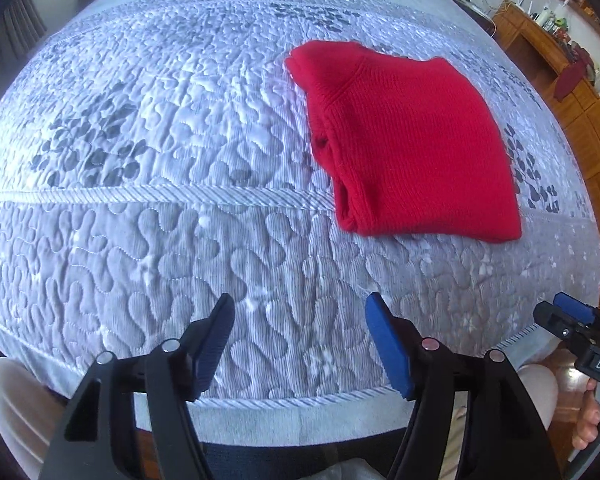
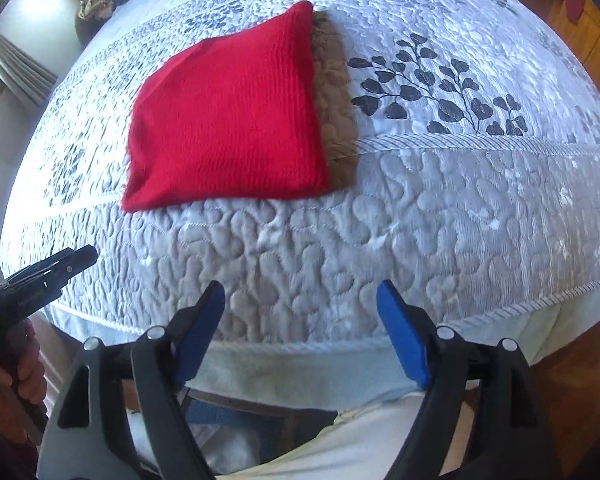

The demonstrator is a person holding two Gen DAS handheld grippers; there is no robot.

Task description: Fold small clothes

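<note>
On the bed (image 1: 180,200), over the grey quilted cover, we've got both grippers hanging near the front edge with nothing in them. Our left gripper (image 1: 300,340) has its jaws spread apart, just bare quilt showing between the blue pads, and the right gripper (image 2: 300,332) is the same, wide open and empty. Each one pokes into the other's view off to the side, so we're holding them roughly side by side, well short of the clothes.

The red sweater (image 1: 412,140) is lying further in on the bed, already folded down into a tidy square-ish packet with the layered edges stacked on its left side. From the right wrist view there's a brown strip (image 2: 334,100) along its right edge; could be another garment underneath or just shadow on the quilt, we honestly can't tell.

Our guess is the fold on this one is pretty much done and we've backed off with open jaws so nothing drags the knit out of shape.

No baskets, bins or boxes anywhere on the bed, so the packet's just sitting on the cover.
</note>
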